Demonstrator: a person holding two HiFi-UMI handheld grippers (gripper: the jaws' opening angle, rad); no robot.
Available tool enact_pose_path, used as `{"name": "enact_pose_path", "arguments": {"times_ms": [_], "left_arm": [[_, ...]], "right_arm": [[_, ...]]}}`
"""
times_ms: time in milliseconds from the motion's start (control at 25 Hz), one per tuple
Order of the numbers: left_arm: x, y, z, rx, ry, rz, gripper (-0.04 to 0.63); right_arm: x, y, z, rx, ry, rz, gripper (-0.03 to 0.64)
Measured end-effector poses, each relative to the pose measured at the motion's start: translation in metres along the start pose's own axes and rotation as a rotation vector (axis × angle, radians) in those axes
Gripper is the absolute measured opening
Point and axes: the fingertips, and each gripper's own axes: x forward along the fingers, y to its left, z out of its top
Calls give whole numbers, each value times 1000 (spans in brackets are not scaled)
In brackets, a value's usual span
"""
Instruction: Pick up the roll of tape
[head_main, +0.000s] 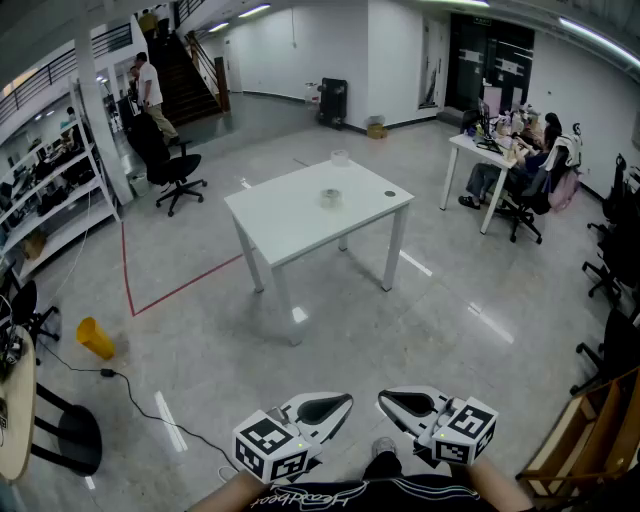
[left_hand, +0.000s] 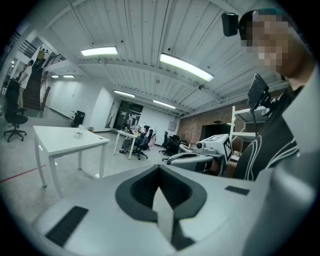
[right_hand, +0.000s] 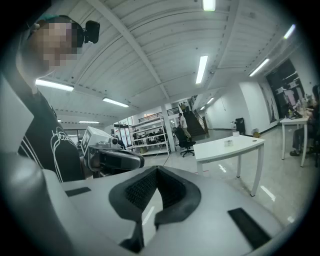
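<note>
Item: roll of tape (head_main: 331, 197), pale, near the middle of the table (head_main: 282, 228); too small to tell its axis or facing.
Surface: white four-legged table top; small pale container (head_main: 340, 157) at its far corner, dark disc (head_main: 389, 193) near its right corner.
Room: grey glossy floor, red floor line (head_main: 180, 288), black office chair (head_main: 172, 166), shelving (head_main: 45, 195).
Left gripper (head_main: 338, 404): jaws together, empty, well short of the table.
Right gripper (head_main: 392, 402): same.
</note>
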Motion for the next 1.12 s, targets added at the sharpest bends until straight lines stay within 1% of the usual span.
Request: {"name": "enact_pose_path", "arguments": {"times_ms": [400,600,800,920,1040,1120], "left_arm": [[-4,2,2,-2,-7,-5,3],[-11,4,7,-3,-31,0,3],[-17,4,12,11,-40,5,3],[-17,9,11,1,-43,5,3],[-12,22,4,-17,-34,13,3],[-8,32,0,-32,-25,24,3]], "right_arm": [[2,10,0,-9,8,13,12],[5,12,14,46,-38,24,12],[6,15,22,23,-43,21,14],[12,14,22,36,-47,35,14],[21,1,11,23,-10,37,14],[29,-7,7,32,3,46,14]]}}
